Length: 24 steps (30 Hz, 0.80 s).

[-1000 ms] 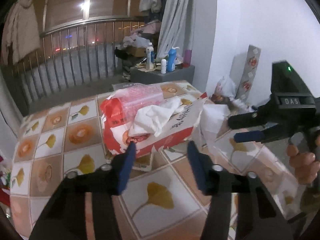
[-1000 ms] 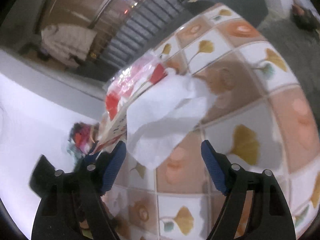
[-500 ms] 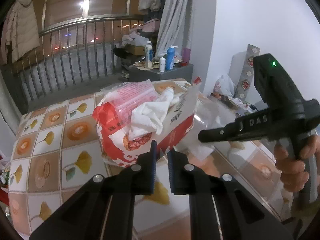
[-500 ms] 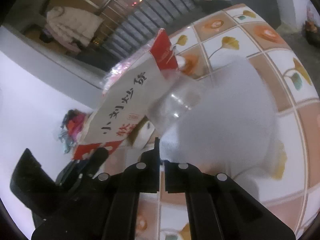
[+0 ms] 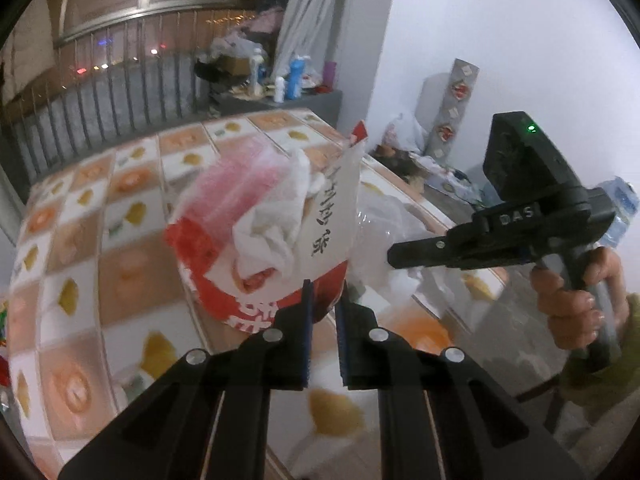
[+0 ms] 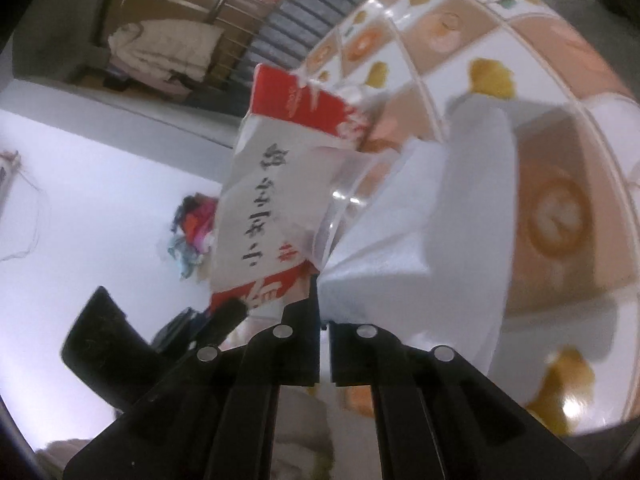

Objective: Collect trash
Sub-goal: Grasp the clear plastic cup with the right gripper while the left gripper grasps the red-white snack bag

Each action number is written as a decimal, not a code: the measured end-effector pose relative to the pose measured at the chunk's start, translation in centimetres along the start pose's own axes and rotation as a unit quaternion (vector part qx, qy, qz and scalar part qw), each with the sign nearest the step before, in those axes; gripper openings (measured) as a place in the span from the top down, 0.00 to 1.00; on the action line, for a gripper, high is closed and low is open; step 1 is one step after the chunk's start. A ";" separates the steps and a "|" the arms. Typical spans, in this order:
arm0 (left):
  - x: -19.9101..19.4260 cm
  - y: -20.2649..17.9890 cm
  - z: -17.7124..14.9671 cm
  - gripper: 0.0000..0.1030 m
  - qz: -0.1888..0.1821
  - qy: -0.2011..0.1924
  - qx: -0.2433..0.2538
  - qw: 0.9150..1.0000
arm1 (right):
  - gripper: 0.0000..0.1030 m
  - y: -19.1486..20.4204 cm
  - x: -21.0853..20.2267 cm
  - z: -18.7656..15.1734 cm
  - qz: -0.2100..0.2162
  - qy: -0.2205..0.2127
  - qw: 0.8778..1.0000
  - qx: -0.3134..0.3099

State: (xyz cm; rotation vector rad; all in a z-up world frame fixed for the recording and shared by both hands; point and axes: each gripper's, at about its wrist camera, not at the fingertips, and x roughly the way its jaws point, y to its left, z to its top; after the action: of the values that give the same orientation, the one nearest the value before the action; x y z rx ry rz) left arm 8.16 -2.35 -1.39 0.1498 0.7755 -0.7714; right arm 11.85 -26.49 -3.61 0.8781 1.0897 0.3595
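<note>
Below me the table (image 5: 132,264) wears a checked cloth of orange rounds and yellow leaves. The red-and-white bag (image 5: 256,248) looks lifted off it, hanging over its far right part beside white plastic (image 5: 380,240).

A table (image 5: 132,264) covered in a checked cloth of white, tan and orange squares with yellow leaf prints fills the foreground. Behind it a metal railing (image 5: 120,92) runs across a dark window with small coloured lights, and a grey cabinet (image 5: 320,100) beside a pale curtain (image 5: 304,20) holds a blue bottle (image 5: 295,78) and white bottles (image 5: 280,89) among clutter. A patterned board (image 5: 454,108) leans against the white wall (image 5: 500,20) near some bags on the floor, and a pale coat (image 6: 164,54) hangs by the railing.
</note>
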 end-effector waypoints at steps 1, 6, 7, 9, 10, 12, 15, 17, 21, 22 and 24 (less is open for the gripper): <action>-0.1 -0.3 -0.4 0.86 -0.008 0.008 -0.002 1.000 | 0.92 -0.5 -0.3 -0.2 -0.012 -0.003 1.000 0.005; -2.5 -0.6 -1.5 0.51 -0.066 0.003 -0.019 0.998 | 0.61 -2.3 -1.6 -0.1 -0.024 -0.023 0.999 0.041; -3.2 -0.5 -1.5 0.48 -0.082 -0.006 -0.023 0.996 | 0.56 -2.6 -2.1 -0.2 -0.024 -0.028 0.998 0.042; -4.9 0.1 -1.3 0.44 -0.117 -0.032 -0.035 0.992 | 0.48 -2.7 -2.7 -0.6 -0.026 -0.036 0.998 0.048; -5.4 0.4 -1.2 0.44 -0.125 -0.043 -0.041 0.990 | 0.47 -2.8 -2.6 -0.7 -0.026 -0.038 0.998 0.051; -5.9 1.2 -0.5 0.44 -0.125 -0.058 -0.058 0.989 | 0.46 -3.2 -2.9 -0.7 -0.022 -0.044 0.997 0.059; -4.7 1.8 0.8 0.44 -0.079 -0.053 -0.065 0.993 | 0.46 -3.0 -2.0 -1.1 -0.021 -0.052 0.995 0.077; -3.2 1.4 1.4 0.44 -0.055 -0.044 -0.058 0.996 | 0.46 -3.5 -2.4 -1.6 -0.020 -0.056 0.994 0.087; 0.3 -0.1 1.8 0.49 0.005 -0.020 -0.022 1.000 | 0.43 -4.0 -2.6 -1.8 -0.027 -0.059 0.994 0.089; 1.0 -0.2 1.7 0.49 0.019 -0.017 -0.015 1.000 | 0.39 -3.8 -2.7 -1.7 -0.033 -0.058 0.994 0.084; 2.4 -0.4 1.4 0.54 0.043 -0.005 -0.004 0.999 | 0.32 -3.8 -3.1 -1.6 -0.040 -0.055 0.995 0.075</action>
State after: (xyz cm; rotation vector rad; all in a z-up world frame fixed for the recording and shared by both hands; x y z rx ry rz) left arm 9.80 -4.58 -1.90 0.1708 0.7570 -0.6877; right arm 8.46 -30.13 -4.94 0.9720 1.0553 0.1618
